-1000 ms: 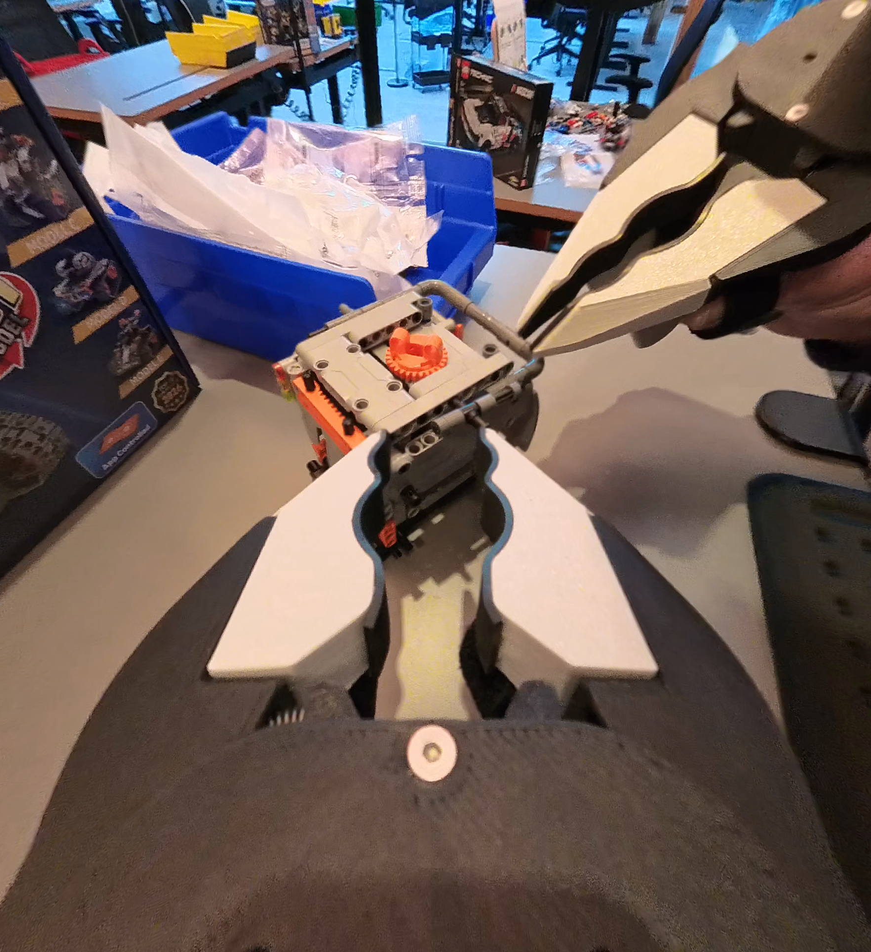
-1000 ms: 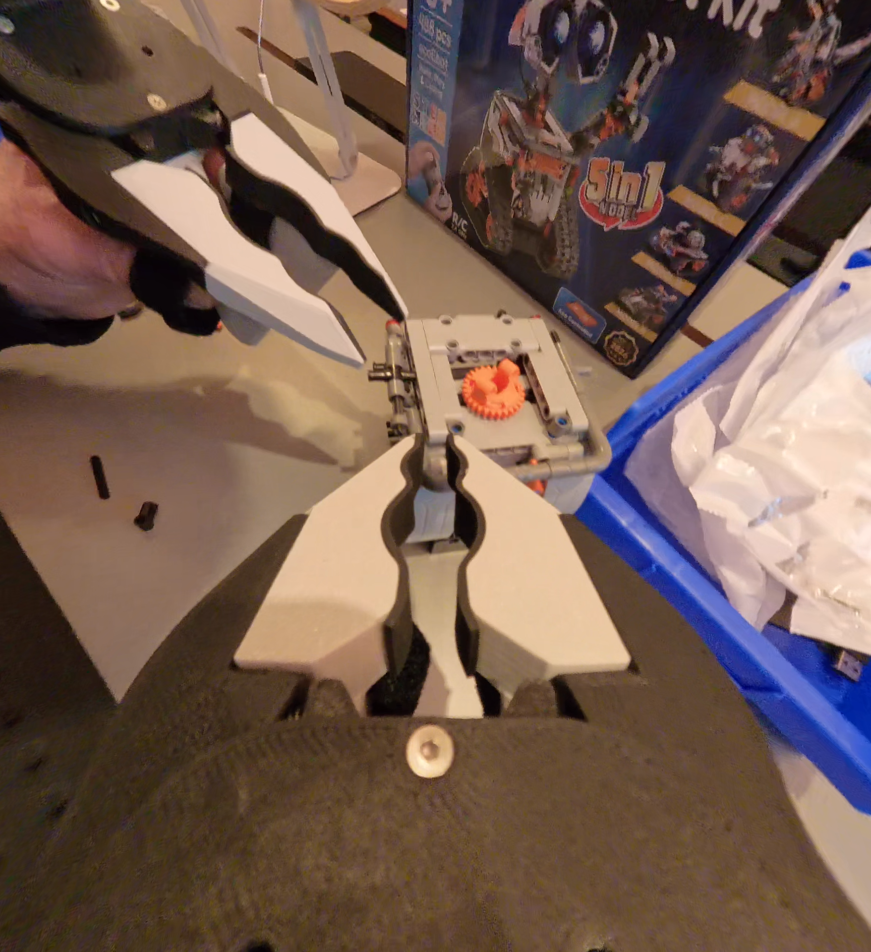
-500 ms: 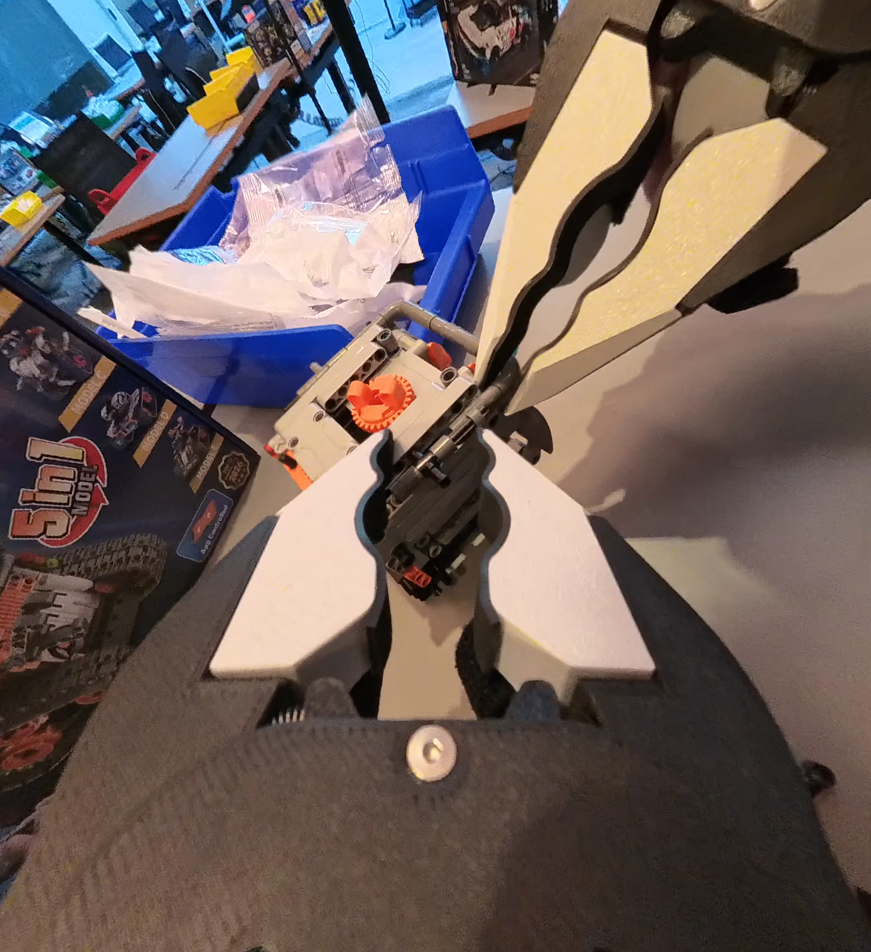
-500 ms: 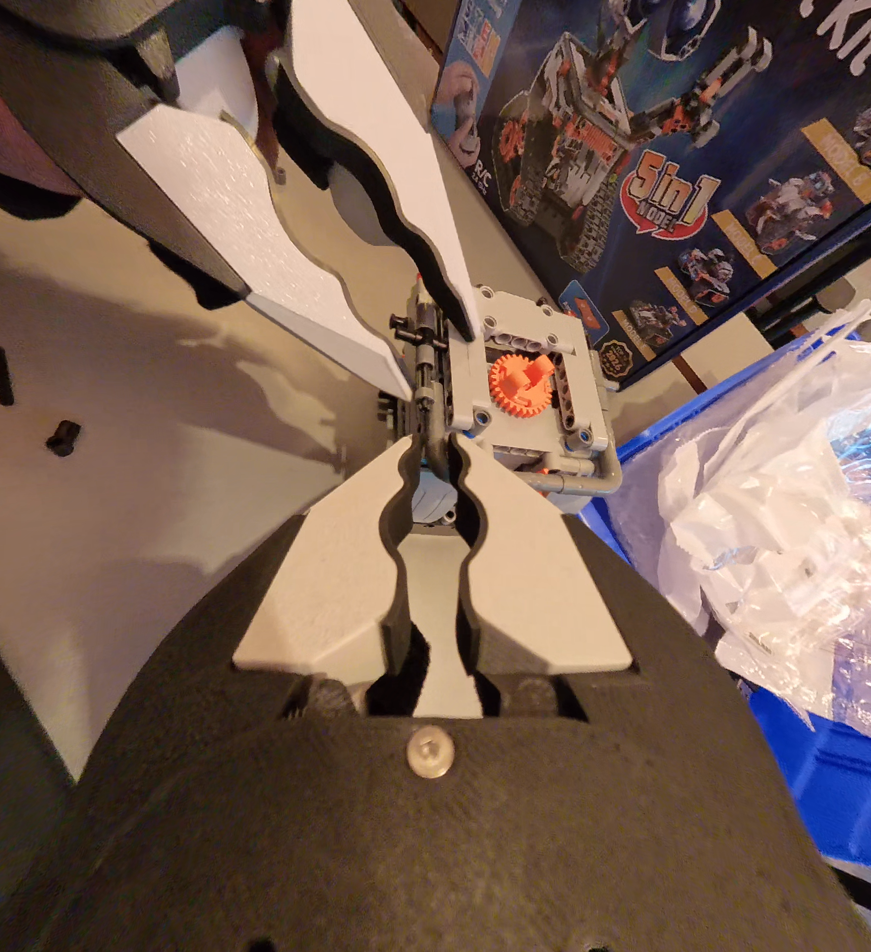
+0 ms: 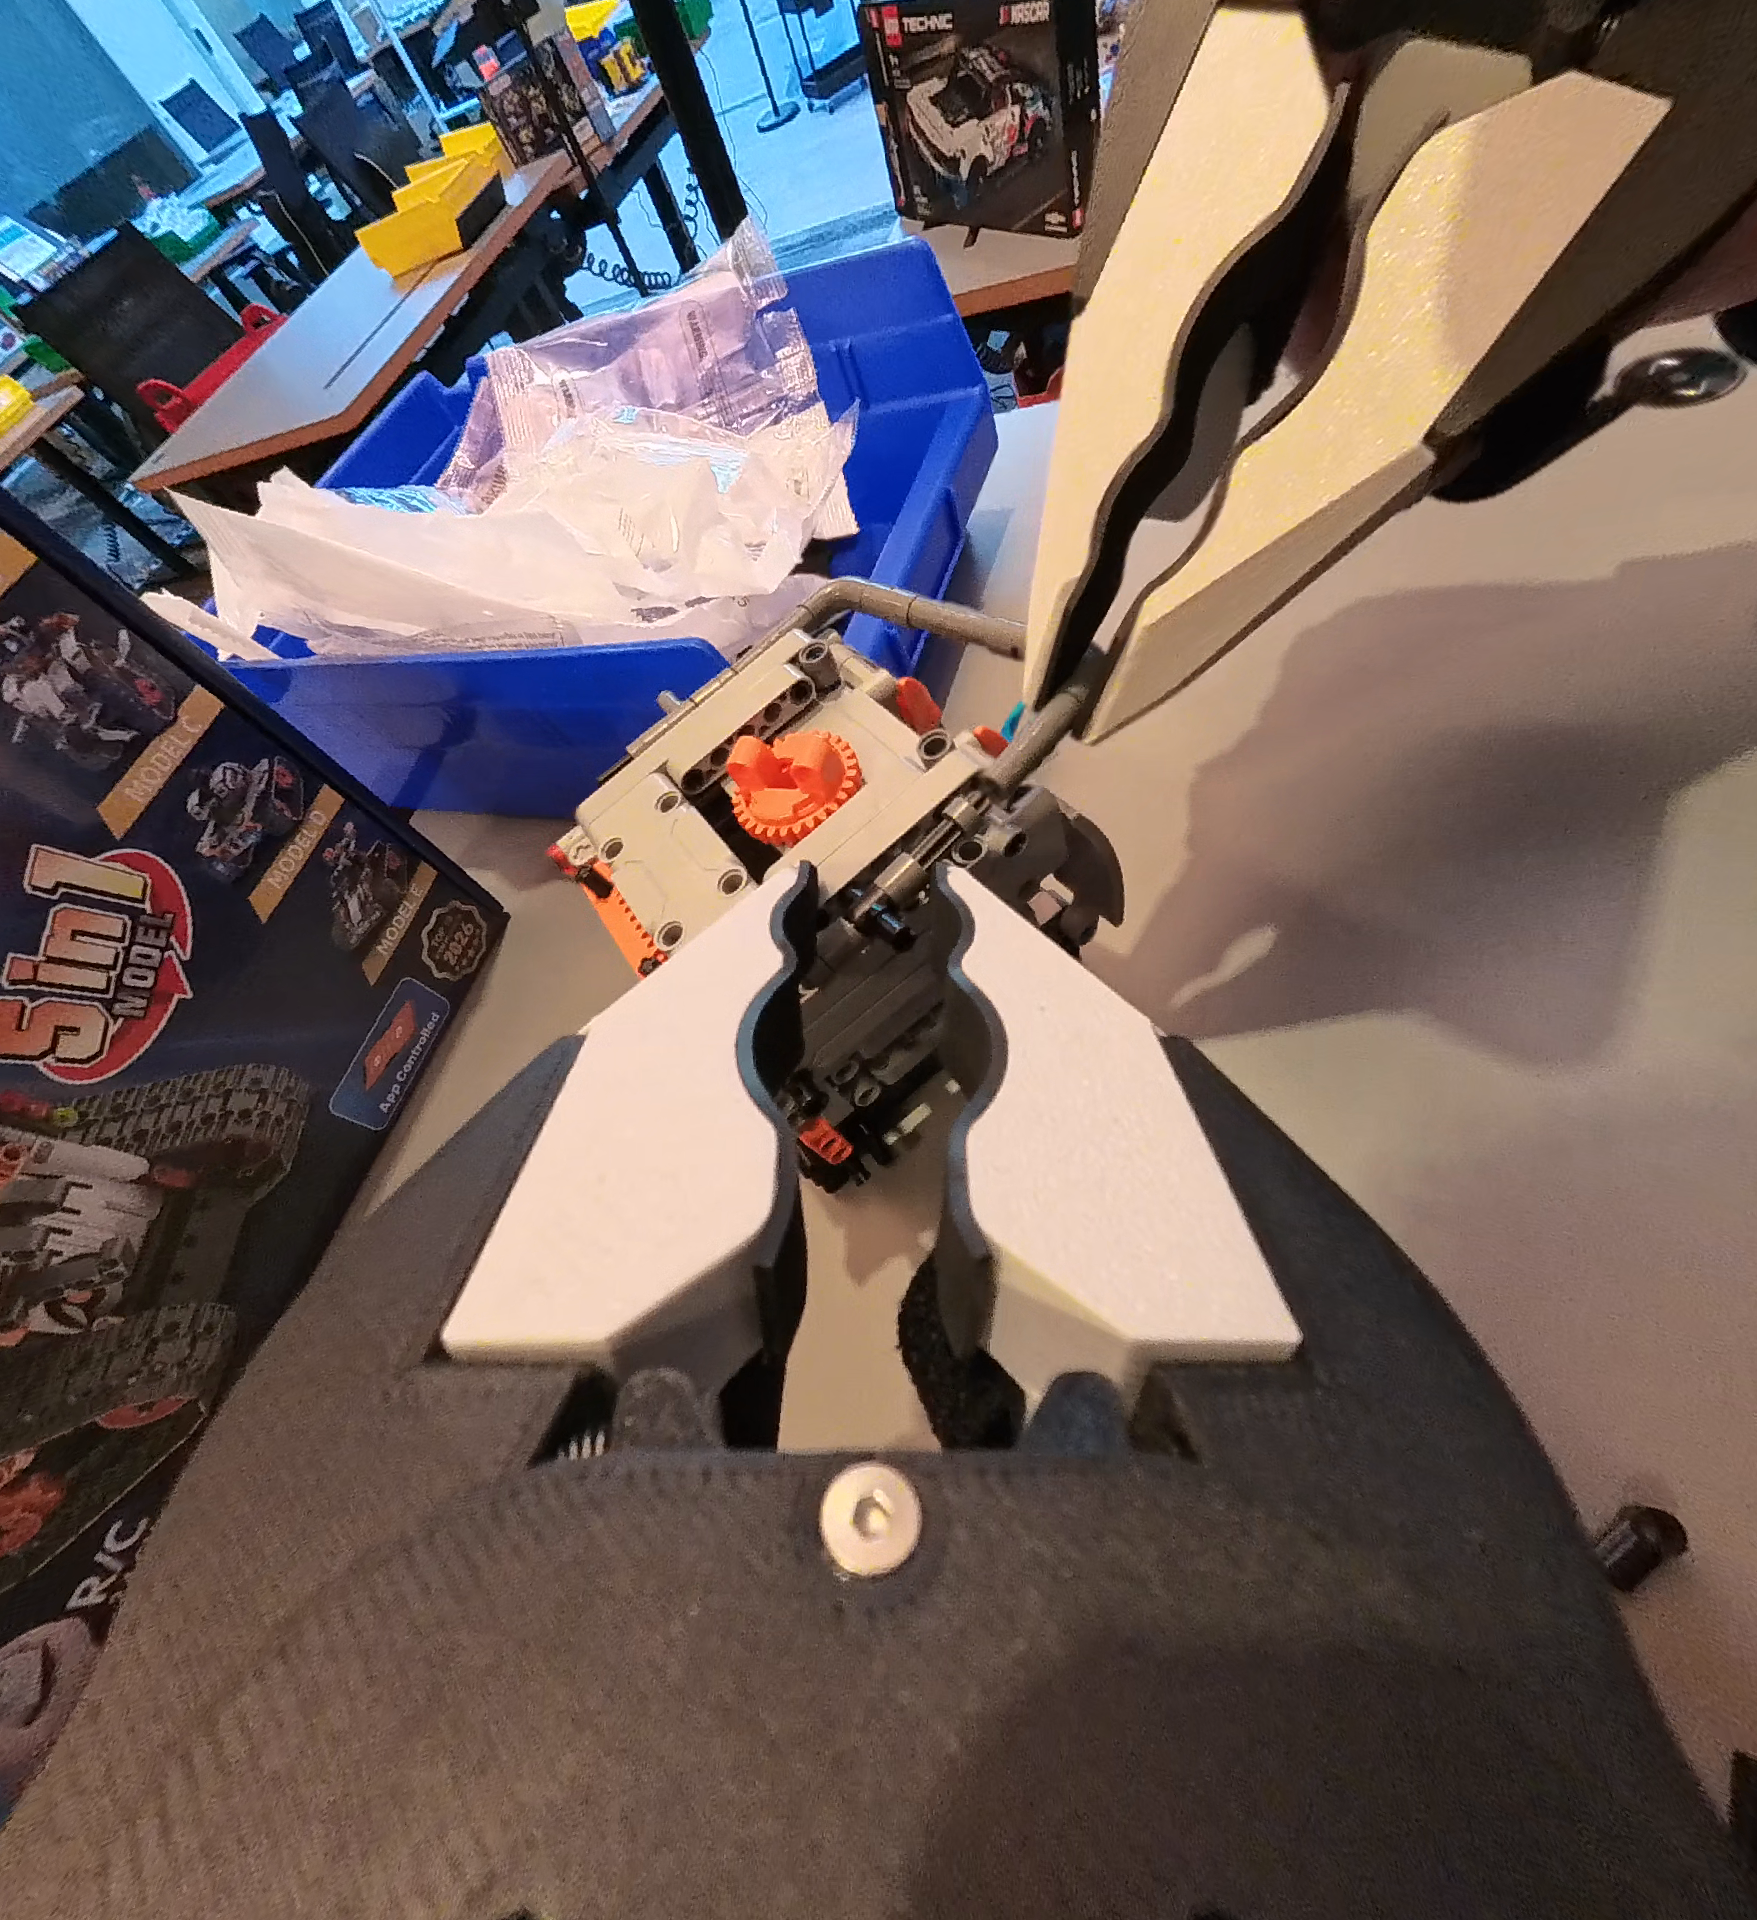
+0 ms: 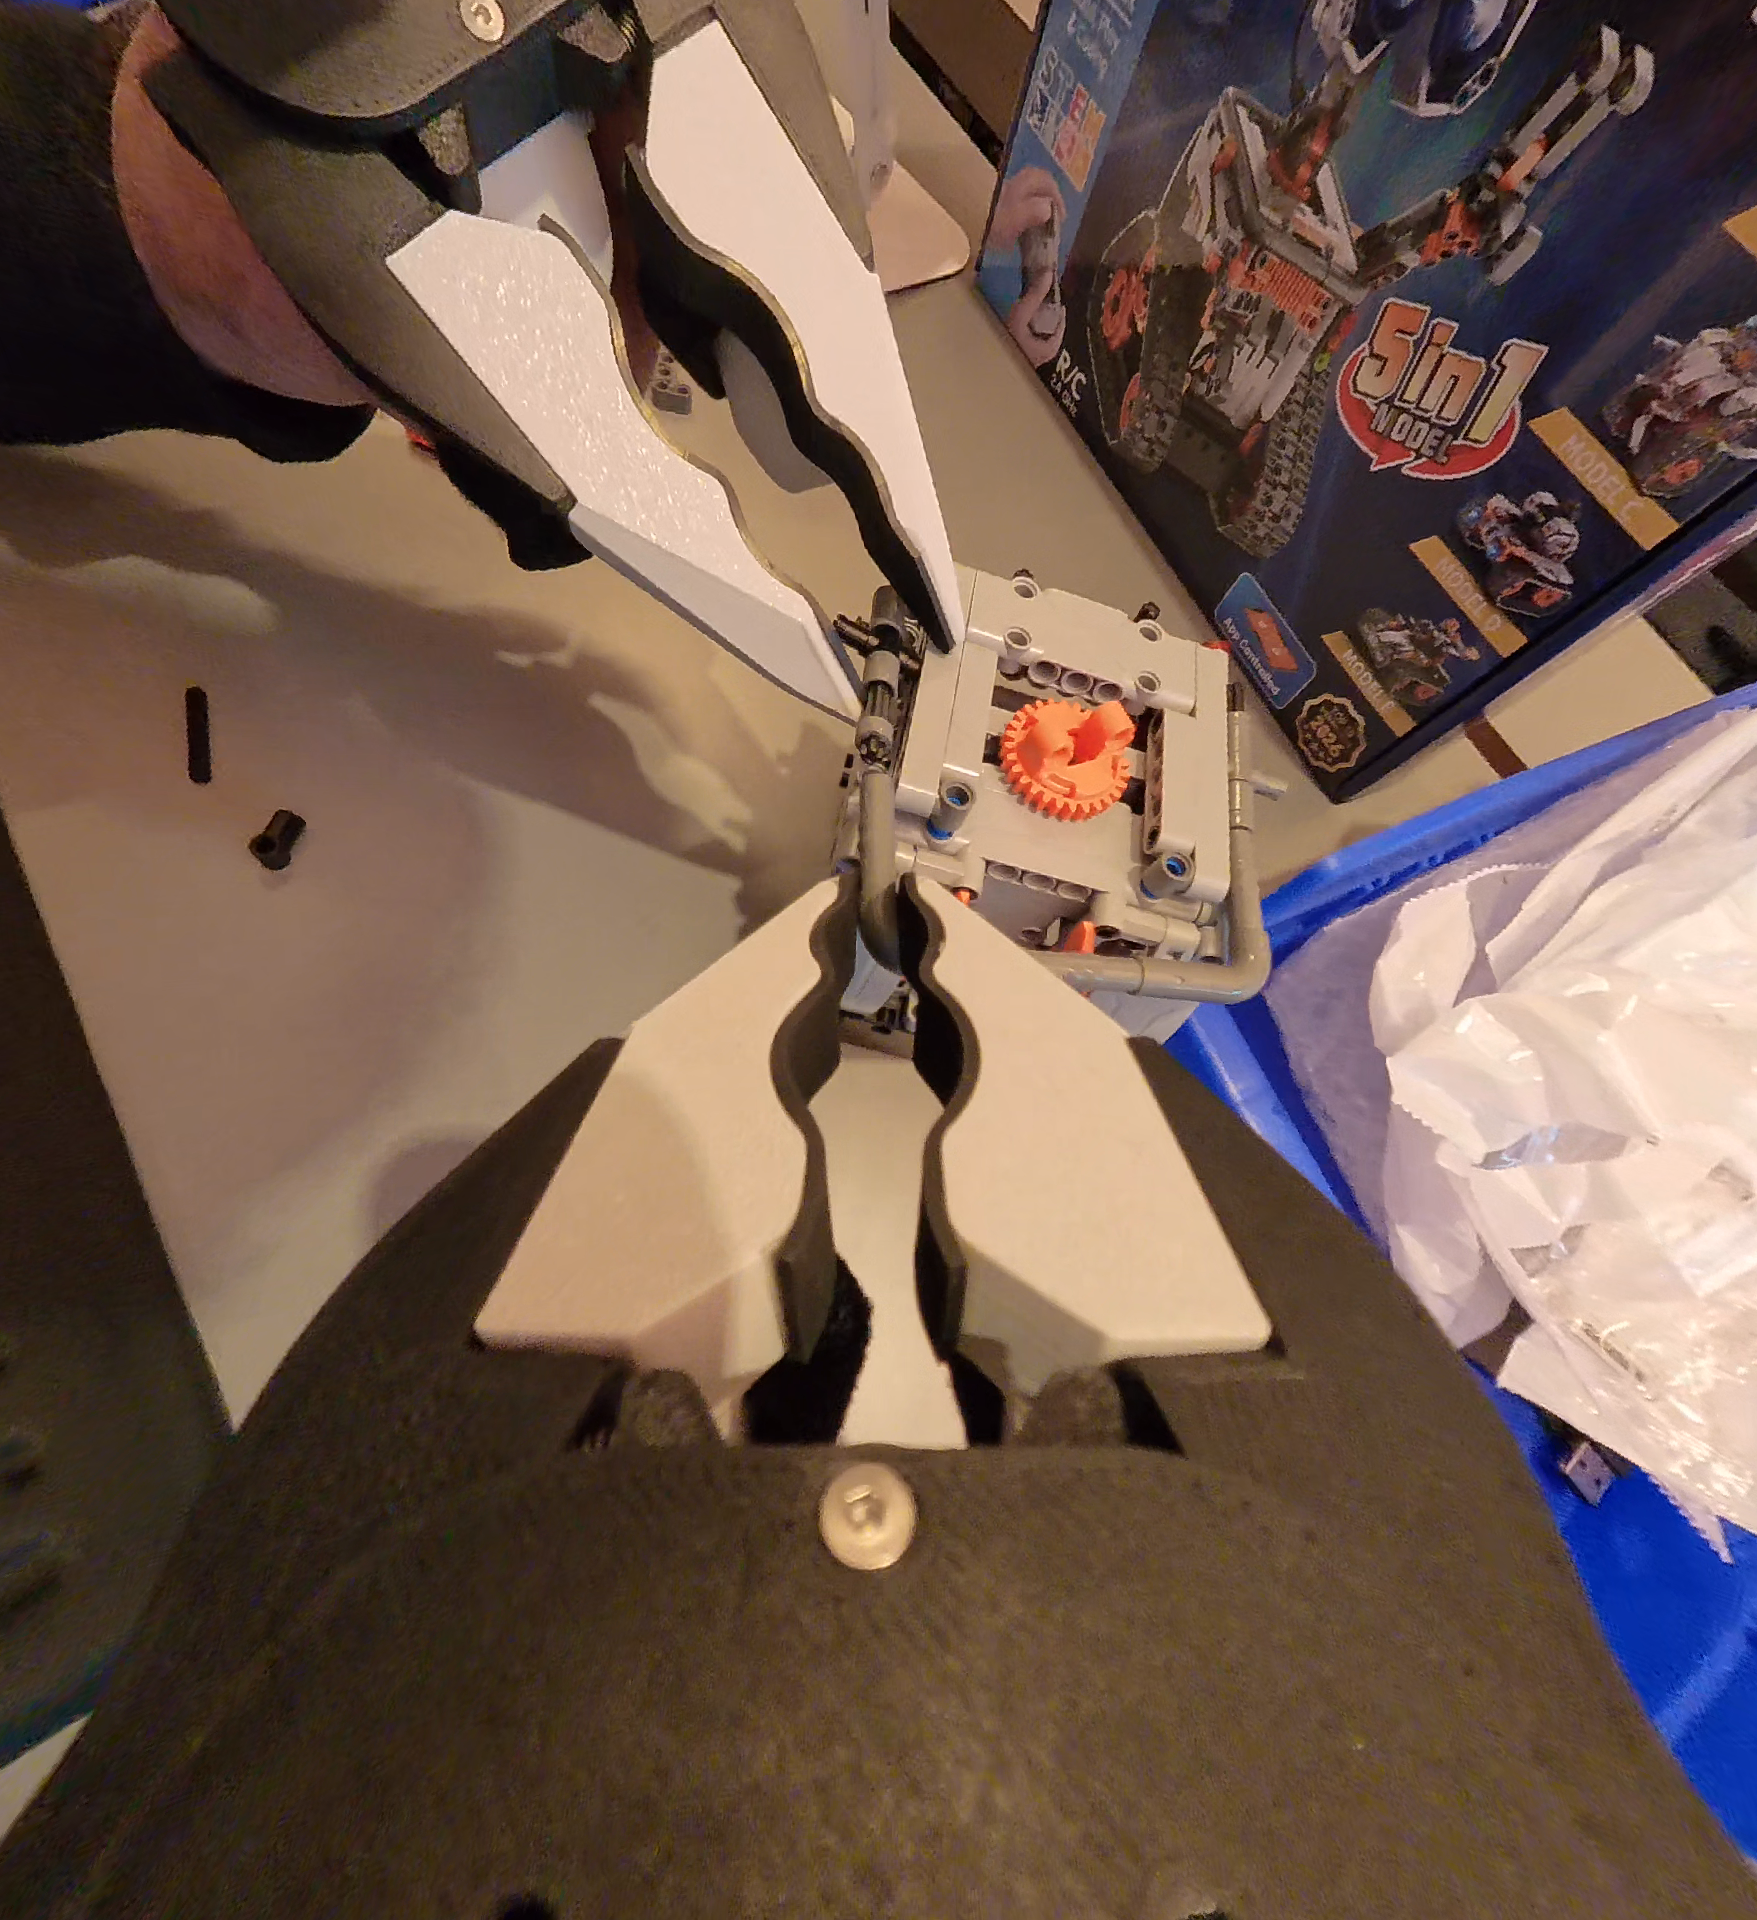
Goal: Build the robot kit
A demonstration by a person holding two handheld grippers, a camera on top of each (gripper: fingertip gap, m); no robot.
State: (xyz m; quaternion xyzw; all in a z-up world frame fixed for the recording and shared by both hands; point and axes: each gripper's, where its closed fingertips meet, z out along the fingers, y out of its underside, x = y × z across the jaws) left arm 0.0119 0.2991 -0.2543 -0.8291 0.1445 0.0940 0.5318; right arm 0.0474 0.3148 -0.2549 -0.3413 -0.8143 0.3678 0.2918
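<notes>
While left gripper (image 5: 872, 914) clamps blocky model (image 5: 749, 821), right gripper (image 6: 879, 894) pinches its curved tube (image 6: 879, 914).

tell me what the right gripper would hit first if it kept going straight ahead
The right gripper is already pinched on the grey bent tube; straight ahead it would likely press into the grey brick model directly behind it.
</notes>
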